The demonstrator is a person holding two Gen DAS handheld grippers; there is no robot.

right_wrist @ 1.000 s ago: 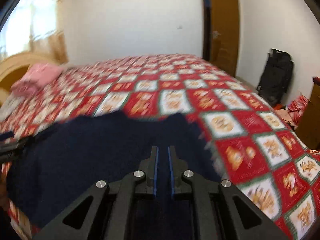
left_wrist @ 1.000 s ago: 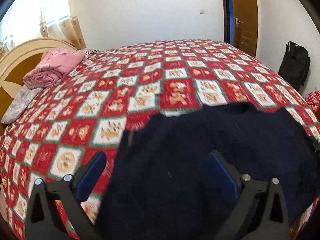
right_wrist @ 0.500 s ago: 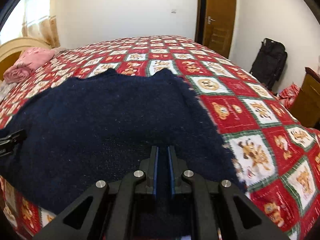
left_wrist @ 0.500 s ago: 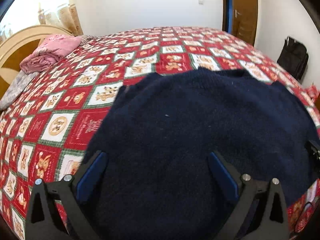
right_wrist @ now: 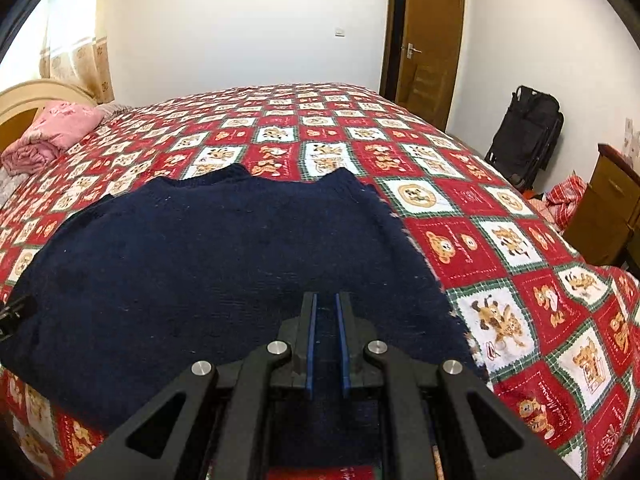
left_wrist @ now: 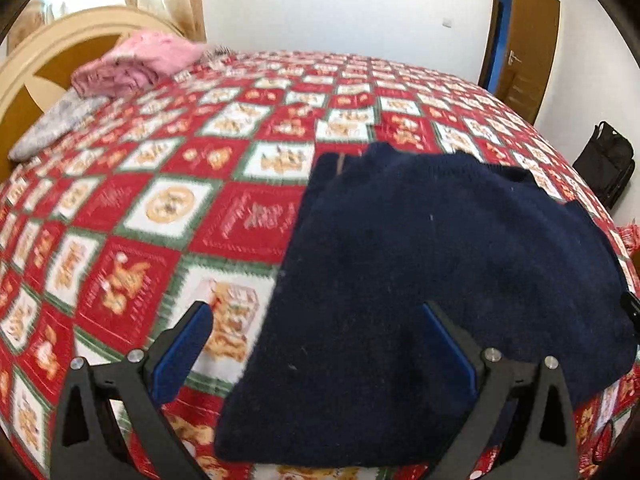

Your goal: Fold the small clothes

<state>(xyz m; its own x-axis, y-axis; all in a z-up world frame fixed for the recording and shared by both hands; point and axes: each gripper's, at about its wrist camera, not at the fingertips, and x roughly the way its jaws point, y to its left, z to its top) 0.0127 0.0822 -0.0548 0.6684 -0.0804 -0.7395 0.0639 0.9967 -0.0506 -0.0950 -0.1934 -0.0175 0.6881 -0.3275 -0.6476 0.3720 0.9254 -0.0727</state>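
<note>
one navy knitted garment (right_wrist: pixel 224 264) is spread flat on the bed (right_wrist: pixel 460 216), over a red, white and green checked cover printed with bears. in the right wrist view the garment fills the centre and lower left of the frame, with its two upper corners pointing toward the upper middle. in the left wrist view it occupies the centre and right of the frame.

the right gripper (right_wrist: pixel 325 300) is seen at the lower centre of its frame with the jaws drawn close together. only a narrow gap is left between the blue pads, and the near edge of the garment lies in that gap; a firm grip on the cloth cannot be confirmed.

the left gripper (left_wrist: pixel 318 316) is seen with the jaws spread wide. one finger lies over the cover at the lower left, the other over the garment at the lower right; nothing is clamped.

a folded pink blanket (left_wrist: pixel 132 64) is located at the upper left, by the wooden headboard (left_wrist: pixel 60 40). a brown door (right_wrist: pixel 430 40) and a black bag (right_wrist: pixel 528 136) are visible at the right.
</note>
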